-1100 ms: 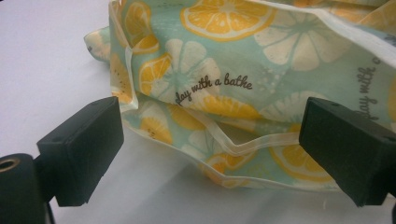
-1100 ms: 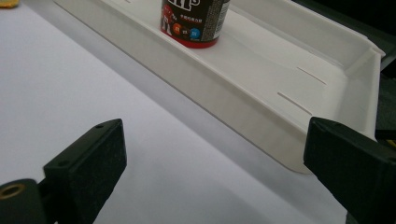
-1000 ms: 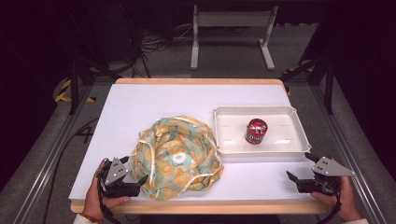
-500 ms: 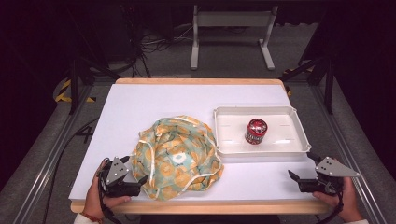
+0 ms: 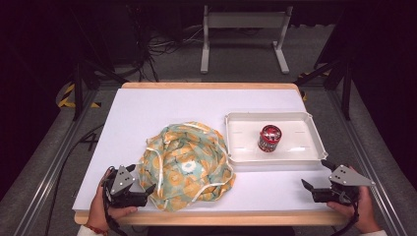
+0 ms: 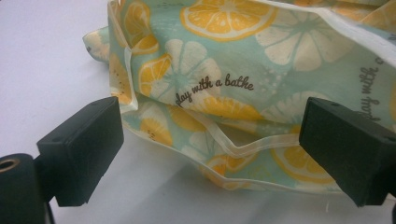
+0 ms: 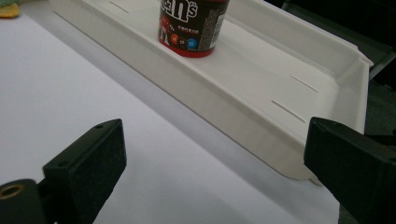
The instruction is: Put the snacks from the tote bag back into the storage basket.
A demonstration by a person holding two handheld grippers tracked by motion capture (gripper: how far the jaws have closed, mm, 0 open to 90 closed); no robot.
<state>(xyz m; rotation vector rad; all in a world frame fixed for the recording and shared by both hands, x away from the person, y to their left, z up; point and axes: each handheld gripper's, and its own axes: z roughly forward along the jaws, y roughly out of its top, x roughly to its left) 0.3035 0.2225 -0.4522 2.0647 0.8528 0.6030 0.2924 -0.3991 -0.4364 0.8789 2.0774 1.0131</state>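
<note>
White tabletop, dark lab floor beyond. Citrus-print cloth bag (image 5: 186, 164) lies crumpled at near centre-left, its near-left edge between the wide-open jaws of the left gripper (image 6: 210, 140), nothing clamped yet; likely lined up to pinch the white-trimmed hem. Right gripper (image 5: 317, 184) rests at the near right edge, jaws apart and empty, aimed toward the white tray (image 5: 314, 135) just beyond. Red candy can (image 5: 269, 138) stands upright inside the tray.

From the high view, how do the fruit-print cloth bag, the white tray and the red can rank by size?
1. Cloth bag and tray: they look about alike in spread, the bag maybe slightly larger, so I won't rank them.
2. Can: clearly smallest, standing inside the tray.
</note>
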